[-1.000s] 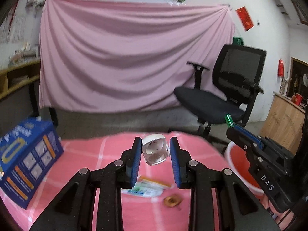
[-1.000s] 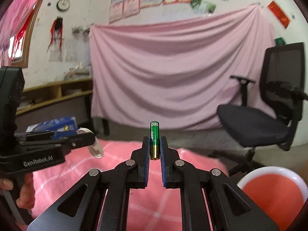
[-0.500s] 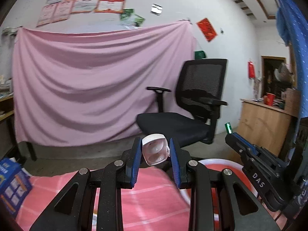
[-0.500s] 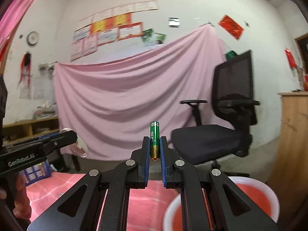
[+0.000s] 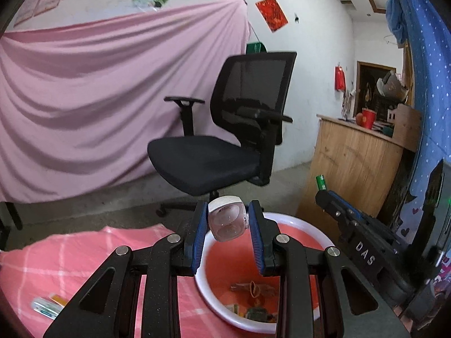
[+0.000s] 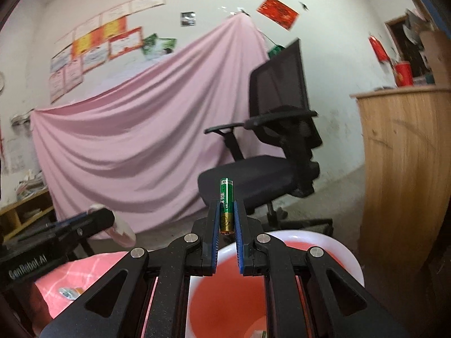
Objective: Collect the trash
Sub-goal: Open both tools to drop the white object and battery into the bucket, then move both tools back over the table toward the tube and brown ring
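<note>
Left gripper (image 5: 227,226): jaws clamp a small clear plastic cup (image 5: 227,221), frame centre, above the red basin (image 5: 296,226), presumably for dropping. Right gripper (image 6: 227,225): jaws narrow, pinching an upright green battery (image 6: 226,205) over the same basin. Basin contents are partly hidden by the fingers; the wrapper (image 5: 46,307) at lower left is blurred.

I see matt black plastic on my left gripper (image 5: 227,235), blue ribbed pads (image 5: 199,235) gripping a glossy clear plastic cup (image 5: 227,221). My right gripper (image 6: 226,226) pinches a shiny metallic battery (image 6: 226,204). Below, a smooth glossy plastic basin (image 5: 298,226), pink checked cloth (image 5: 70,250), and a rough wooden cabinet (image 5: 349,169).
</note>
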{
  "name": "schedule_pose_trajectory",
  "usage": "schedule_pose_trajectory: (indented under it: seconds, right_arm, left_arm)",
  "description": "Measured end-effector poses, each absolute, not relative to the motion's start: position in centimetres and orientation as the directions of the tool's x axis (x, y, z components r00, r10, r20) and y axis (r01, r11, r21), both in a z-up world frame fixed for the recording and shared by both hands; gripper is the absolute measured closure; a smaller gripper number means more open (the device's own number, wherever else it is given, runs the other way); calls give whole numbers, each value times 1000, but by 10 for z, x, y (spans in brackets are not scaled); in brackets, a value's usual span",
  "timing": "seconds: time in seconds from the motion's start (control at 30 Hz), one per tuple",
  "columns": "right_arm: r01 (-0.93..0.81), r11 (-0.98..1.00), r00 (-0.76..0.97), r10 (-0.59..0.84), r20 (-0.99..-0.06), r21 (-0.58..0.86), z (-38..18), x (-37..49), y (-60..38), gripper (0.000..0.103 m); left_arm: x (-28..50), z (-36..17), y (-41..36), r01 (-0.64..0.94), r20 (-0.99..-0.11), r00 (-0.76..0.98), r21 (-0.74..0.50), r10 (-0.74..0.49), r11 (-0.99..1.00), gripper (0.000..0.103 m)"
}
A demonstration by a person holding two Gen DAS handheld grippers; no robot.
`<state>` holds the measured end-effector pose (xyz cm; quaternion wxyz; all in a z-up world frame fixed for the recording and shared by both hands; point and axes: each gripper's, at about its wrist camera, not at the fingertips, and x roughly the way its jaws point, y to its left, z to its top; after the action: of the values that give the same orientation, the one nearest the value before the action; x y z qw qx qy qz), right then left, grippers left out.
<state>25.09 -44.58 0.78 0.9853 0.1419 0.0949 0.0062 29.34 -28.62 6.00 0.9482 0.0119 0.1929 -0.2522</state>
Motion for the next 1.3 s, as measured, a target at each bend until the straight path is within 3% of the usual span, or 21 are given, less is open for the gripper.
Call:
schedule_pose_trajectory:
  seconds: [0.47,0.6,0.9,1.03,1.13,1.23,1.3]
  right_arm:
    - [52,953,962,33,-273,297,0,264,-454,94]
    - [53,956,957,34,-287,289,-1,266,-453,94]
    - [32,961,959,48,-280,276,3,268,-446,91]
    - [9,962,962,66,-266,273,8,268,-435,78]
    - [-27,964,963,95,-251,263,13,270,-419,78]
    - [-64,968,963,124,-238,243,17,270,-400,74]
    - [-90,969,964,143,-223,230,20,270,-386,57]
  left_arm:
    - [325,36,-314,494,-513,708,-134,-486,859,77]
    - [325,33,-309,481,-519,710,-135,-475,866,72]
    - [321,39,-279,418,-497,752,-149,-434,896,72]
    - [316,45,-258,377,-477,785,-140,-396,915,65]
    - [309,50,-237,324,-444,826,-130,-347,937,54]
    - [300,55,-211,250,-412,867,-127,-280,960,50]
    - [293,59,-191,201,-389,890,-137,-239,970,46]
